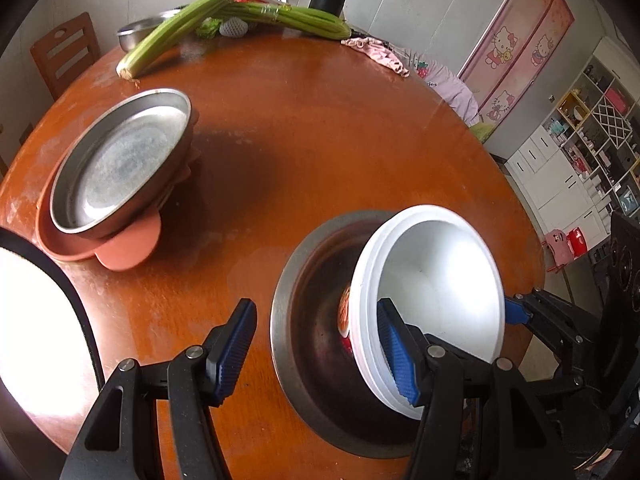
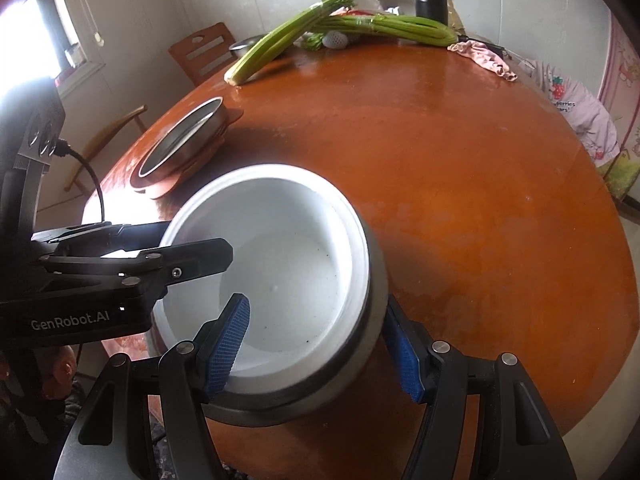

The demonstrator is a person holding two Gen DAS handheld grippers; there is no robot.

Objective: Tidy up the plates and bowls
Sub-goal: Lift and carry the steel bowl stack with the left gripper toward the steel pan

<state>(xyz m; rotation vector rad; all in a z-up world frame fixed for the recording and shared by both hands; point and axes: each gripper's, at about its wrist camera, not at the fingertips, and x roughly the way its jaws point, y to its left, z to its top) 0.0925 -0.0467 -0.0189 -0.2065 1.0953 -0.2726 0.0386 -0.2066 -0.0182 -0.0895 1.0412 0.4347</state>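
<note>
1. Blue pads of the left claw (image 1: 316,350) are held partly apart, astride the near rims of the white bowl (image 1: 440,280) and steel bowl (image 1: 312,320); the outer pad is seen clear of the steel
2. The right claw (image 2: 316,348) is set across the opposite wall, one pad inside the white bowl; whether it is clamped cannot be told
3. The white bowl is seen tilted inside the steel bowl on the worktop (image 1: 320,140)
4. Nesting is judged under way; next, the white bowl should be levelled, then both claws lifted straight out
</note>
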